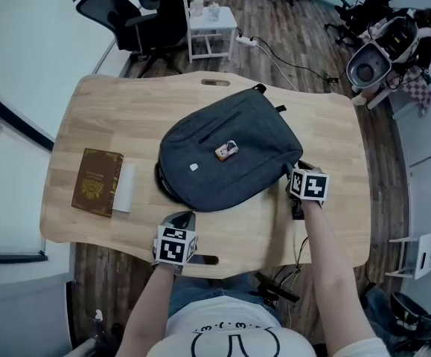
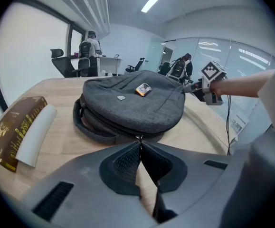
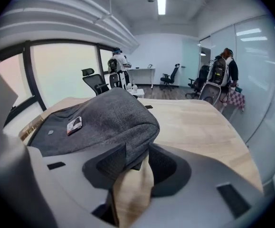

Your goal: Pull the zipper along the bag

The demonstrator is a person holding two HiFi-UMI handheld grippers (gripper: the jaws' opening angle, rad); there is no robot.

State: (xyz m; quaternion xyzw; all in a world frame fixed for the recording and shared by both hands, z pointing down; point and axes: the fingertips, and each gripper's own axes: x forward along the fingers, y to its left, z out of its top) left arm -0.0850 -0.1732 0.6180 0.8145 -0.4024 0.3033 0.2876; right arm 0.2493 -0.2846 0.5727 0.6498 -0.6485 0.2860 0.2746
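Bag (image 1: 226, 155) flat at centre of surface (image 1: 126, 110). Left tool (image 2: 139, 141) shut, seemingly on tiny zipper pull (image 2: 138, 137) at near edge. Right tool (image 3: 136, 158) wide apart, bag corner between pads, unclamped. Risk: bag drags with pull, unanchored; pull slips from pinch; zipper jams at curve.

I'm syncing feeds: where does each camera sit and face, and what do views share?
Head view: on the head, steeply down at backpack on table; both forearms, left gripper, right gripper.
Left gripper view: along jaws shut on zipper pull, toward backpack; right gripper visible.
Right gripper view: along open jaws at backpack's corner.
All show backpack.
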